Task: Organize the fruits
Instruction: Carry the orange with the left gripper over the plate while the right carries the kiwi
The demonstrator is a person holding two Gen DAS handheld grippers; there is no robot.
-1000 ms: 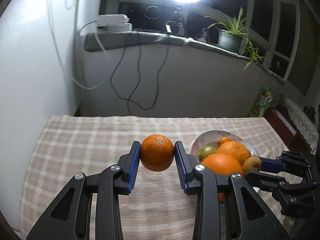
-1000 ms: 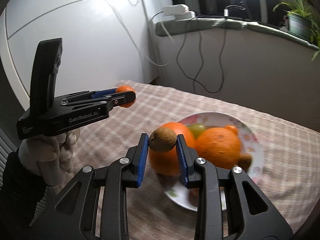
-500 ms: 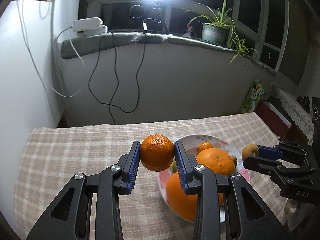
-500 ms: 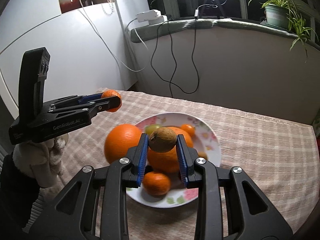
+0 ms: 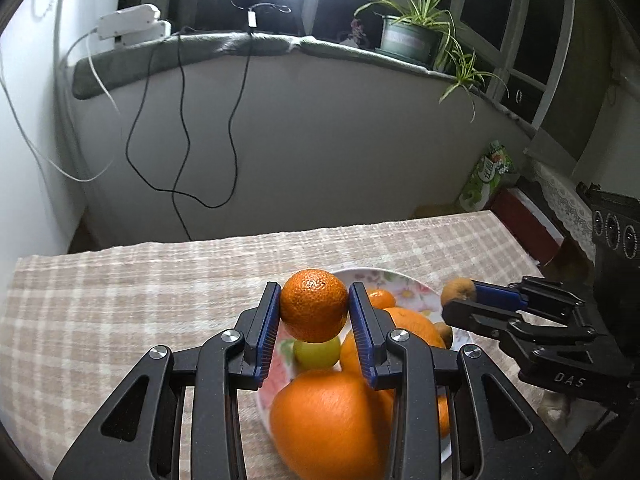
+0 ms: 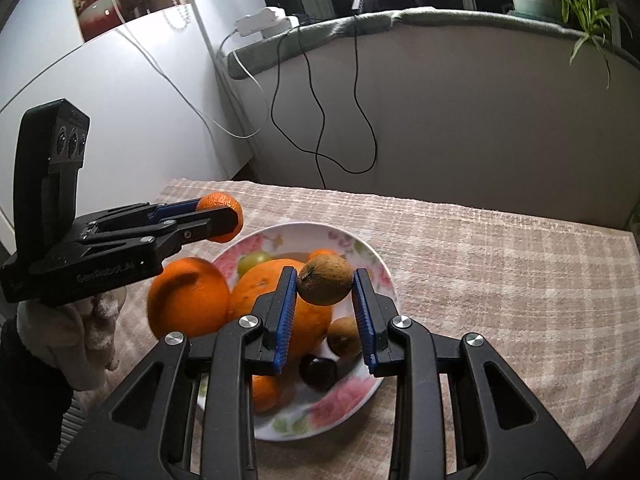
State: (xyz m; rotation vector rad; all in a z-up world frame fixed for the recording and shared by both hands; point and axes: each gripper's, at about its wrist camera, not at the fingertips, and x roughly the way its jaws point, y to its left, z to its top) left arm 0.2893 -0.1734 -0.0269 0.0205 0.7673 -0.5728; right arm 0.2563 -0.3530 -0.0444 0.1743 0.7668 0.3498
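My left gripper (image 5: 314, 306) is shut on a small mandarin (image 5: 313, 304) and hangs over the near left part of a flowered plate (image 5: 416, 288). My right gripper (image 6: 325, 282) is shut on a brown kiwi (image 6: 325, 280) above the same plate (image 6: 360, 256). On the plate lie two big oranges (image 6: 188, 298), a green grape (image 6: 254, 260), small mandarins, another kiwi (image 6: 344, 336) and a dark round fruit (image 6: 318, 372). Each gripper shows in the other's view: the left one (image 6: 224, 216) at left, the right one (image 5: 460, 294) at right.
A checked cloth (image 5: 120, 300) covers the table. A low white wall with hanging black cables (image 5: 184, 128) stands behind its far edge. A potted plant (image 5: 412, 36) sits on the sill. A gloved hand (image 6: 80, 332) holds the left gripper.
Both grippers have travelled sideways with their fruit to hang over the plate. The plate now lies under both, where before it was off to the right.
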